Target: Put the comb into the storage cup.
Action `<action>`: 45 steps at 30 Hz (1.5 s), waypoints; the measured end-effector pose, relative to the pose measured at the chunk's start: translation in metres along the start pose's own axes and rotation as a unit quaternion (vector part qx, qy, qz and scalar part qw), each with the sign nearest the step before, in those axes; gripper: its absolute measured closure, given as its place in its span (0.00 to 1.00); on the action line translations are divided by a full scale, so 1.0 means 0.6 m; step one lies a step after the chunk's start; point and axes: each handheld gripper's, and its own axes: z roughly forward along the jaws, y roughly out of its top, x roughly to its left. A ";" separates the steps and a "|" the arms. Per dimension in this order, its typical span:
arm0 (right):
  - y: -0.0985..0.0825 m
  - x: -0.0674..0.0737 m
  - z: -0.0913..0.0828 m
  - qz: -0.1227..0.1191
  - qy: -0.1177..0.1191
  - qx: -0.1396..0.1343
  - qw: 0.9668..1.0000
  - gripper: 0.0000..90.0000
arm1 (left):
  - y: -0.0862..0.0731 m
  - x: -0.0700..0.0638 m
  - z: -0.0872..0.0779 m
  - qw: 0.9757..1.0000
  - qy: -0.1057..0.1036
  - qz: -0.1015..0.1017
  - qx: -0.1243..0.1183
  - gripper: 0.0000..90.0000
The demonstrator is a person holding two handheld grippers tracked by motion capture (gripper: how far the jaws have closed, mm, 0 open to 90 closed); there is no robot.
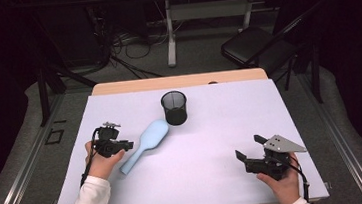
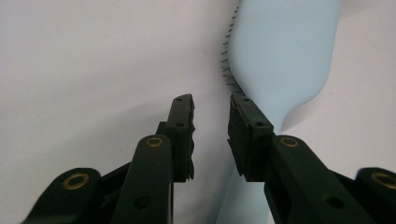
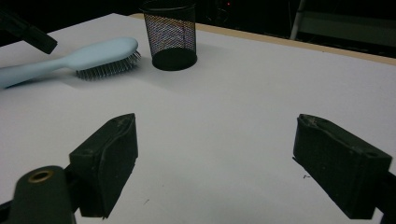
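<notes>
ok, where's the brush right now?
High view: the brush lies bristles-down on the left half of the table, head toward the mesh cup, handle beside the left tongs, which are open and not gripping it.

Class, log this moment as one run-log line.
left gripper: open beside brush handle | right gripper: open, empty | cup: upright behind brush

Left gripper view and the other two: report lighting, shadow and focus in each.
High view: white table evenly lit, room behind dark, picture soft. Left gripper view: black jaws sharp, light blue hairbrush slightly soft, faint shadow beside it. Right gripper view: near jaws blurred, mesh cup clearer, dark shadow at its base.
</notes>
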 end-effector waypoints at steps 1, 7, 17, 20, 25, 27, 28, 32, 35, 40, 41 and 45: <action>0.000 0.000 0.000 0.000 0.000 0.000 1.000 0.15 | 0.000 0.001 -0.001 1.000 -0.001 0.000 0.000 0.78; 0.000 -0.001 -0.001 -0.003 -0.001 -0.001 1.000 0.15 | 0.001 0.001 -0.007 1.000 -0.004 -0.002 -0.007 0.72; 0.000 -0.001 -0.001 -0.004 -0.001 -0.001 1.000 0.15 | 0.001 0.006 -0.015 1.000 -0.009 0.004 -0.025 0.57; 0.000 -0.001 -0.001 -0.004 -0.001 -0.001 1.000 0.15 | 0.002 0.008 -0.017 0.999 -0.009 0.008 -0.033 0.53; 0.000 -0.001 -0.001 -0.004 -0.001 -0.001 1.000 0.15 | 0.002 0.013 -0.020 0.999 -0.018 0.007 -0.040 0.48; 0.000 -0.001 -0.001 -0.004 -0.002 -0.001 1.000 0.15 | 0.002 0.014 -0.020 0.999 -0.019 0.006 -0.037 0.45; 0.000 -0.001 -0.001 -0.004 -0.002 -0.001 1.000 0.15 | 0.002 0.014 -0.020 0.999 -0.019 0.006 -0.037 0.44; 0.000 0.000 -0.001 -0.005 -0.002 -0.001 1.000 0.15 | 0.002 0.018 -0.021 0.999 -0.015 0.005 -0.041 0.42; 0.000 0.000 -0.001 -0.003 -0.002 0.000 1.000 0.15 | 0.002 0.021 -0.022 0.999 -0.018 0.003 -0.043 0.40; 0.000 0.000 -0.001 -0.005 -0.002 0.002 1.000 0.15 | 0.002 0.025 -0.024 0.999 -0.011 0.004 -0.044 0.40; 0.000 0.000 -0.001 -0.004 -0.001 0.001 1.000 0.15 | 0.002 0.026 -0.027 0.999 -0.017 0.002 -0.047 0.41; 0.000 0.000 -0.001 -0.005 -0.002 0.002 1.000 0.15 | 0.003 0.026 -0.029 0.999 -0.014 0.004 -0.048 0.40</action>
